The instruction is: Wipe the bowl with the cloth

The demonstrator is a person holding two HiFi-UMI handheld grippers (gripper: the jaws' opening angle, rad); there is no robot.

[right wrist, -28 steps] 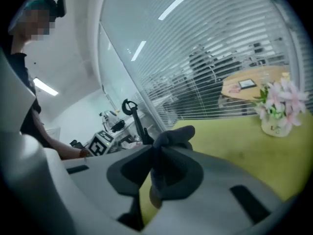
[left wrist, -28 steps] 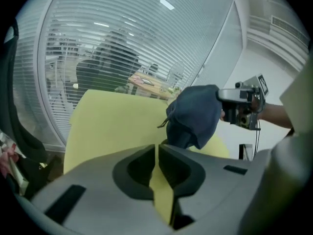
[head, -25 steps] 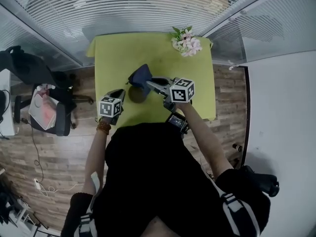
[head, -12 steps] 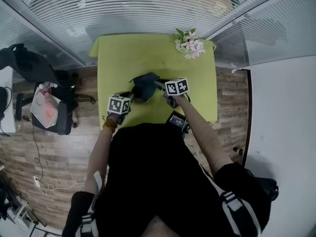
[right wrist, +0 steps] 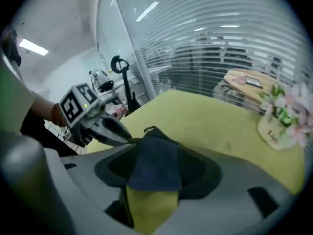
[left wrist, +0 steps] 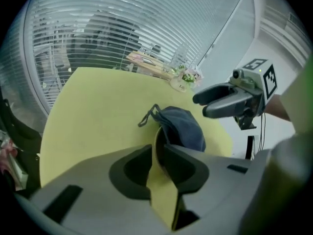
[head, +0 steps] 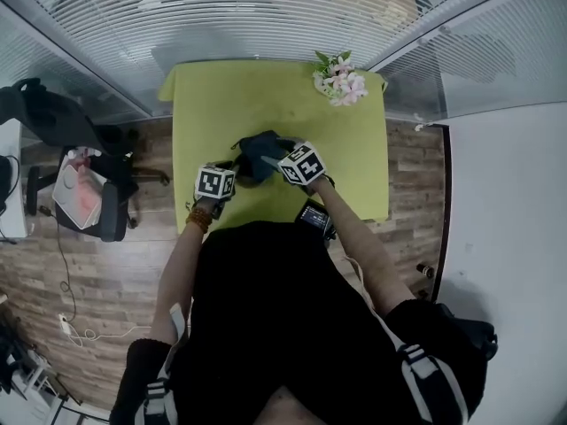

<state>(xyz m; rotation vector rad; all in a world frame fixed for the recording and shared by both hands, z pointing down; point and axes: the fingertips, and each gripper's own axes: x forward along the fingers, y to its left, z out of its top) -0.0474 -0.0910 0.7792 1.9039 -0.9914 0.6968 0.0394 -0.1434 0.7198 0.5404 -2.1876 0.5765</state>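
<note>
A: The cloth (head: 260,149)?
B: Dark blue, soft fabric, matt and crumpled.
A: And the table (head: 266,96)?
B: Covered in yellow-green fabric, matt and smooth. The floor (head: 97,273) is grainy wood planking with a faint sheen; the blinds (head: 221,16) look like smooth white slats.

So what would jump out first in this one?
A dark blue cloth heaped on the bowl in the middle of a bright yellow-green table. The left hand-held gripper straddles the bowl's rim and the right hand-held gripper the cloth, both with jaws that have just been opening. Pink flowers stand at the far right corner.
</note>
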